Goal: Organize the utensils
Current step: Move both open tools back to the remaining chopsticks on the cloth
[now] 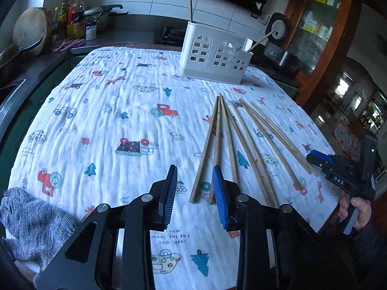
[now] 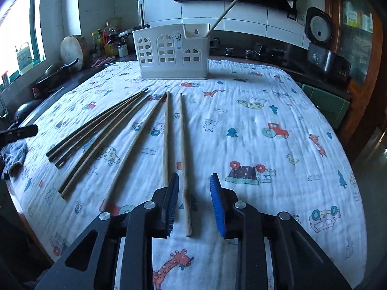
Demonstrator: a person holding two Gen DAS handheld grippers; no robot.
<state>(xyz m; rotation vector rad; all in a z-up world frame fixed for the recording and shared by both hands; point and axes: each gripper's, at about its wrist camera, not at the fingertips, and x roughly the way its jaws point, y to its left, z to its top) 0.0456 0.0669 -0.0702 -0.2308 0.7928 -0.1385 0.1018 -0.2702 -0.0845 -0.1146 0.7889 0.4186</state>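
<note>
Several wooden chopsticks [image 1: 244, 140] lie fanned out on the printed tablecloth [image 1: 108, 120]. Behind them stands a white utensil holder [image 1: 217, 55] with window cut-outs, holding two upright chopsticks [image 1: 190, 7]. My left gripper [image 1: 194, 171] is open over the cloth, just left of the leftmost chopsticks, with nothing between its fingers. My right gripper [image 2: 194, 177] is open and straddles the near end of the rightmost chopstick [image 2: 183, 145]; its pads do not touch the stick. The holder [image 2: 173, 53] is straight ahead in the right wrist view. The right gripper [image 1: 316, 157] also shows at the left wrist view's right edge, held by a hand [image 1: 360, 207].
A grey knitted cloth [image 1: 29, 222] lies at the table's near left corner. Bottles [image 1: 75, 17] and a round wooden board [image 1: 29, 31] stand on the counter to the left. A rice cooker [image 2: 318, 26] and a wooden cabinet [image 1: 321, 36] are at the right.
</note>
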